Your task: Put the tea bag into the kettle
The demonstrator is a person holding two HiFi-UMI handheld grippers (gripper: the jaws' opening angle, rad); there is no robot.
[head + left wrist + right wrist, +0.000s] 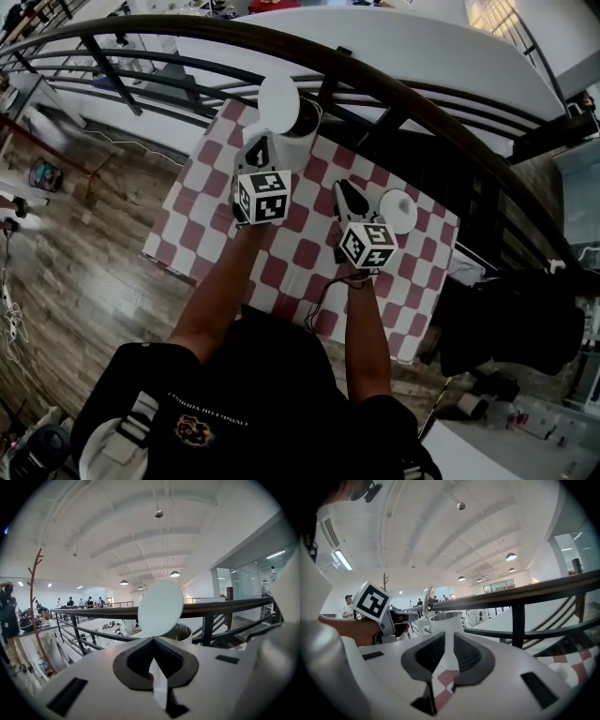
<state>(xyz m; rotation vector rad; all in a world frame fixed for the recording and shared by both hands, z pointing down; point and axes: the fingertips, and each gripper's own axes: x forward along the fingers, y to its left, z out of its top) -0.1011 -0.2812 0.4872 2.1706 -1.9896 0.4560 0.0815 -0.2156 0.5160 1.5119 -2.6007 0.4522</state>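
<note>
The left gripper (260,148) is pinched shut on a thin white tea bag (159,686). The kettle (182,633) stands just ahead of it, its lid (160,607) tipped up. The right gripper (347,199) is half open with nothing between its jaws. The kettle is ahead of it, and the checkered tabletop (309,253) is below.

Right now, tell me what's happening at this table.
A person works two handheld grippers over a checkered table. The left tongs are shut on a white slip, apparently the tea bag, right by the white kettle, whose lid stands open. The right tongs are open and empty, pointed at the kettle. The tea bag isn't in yet.
</note>
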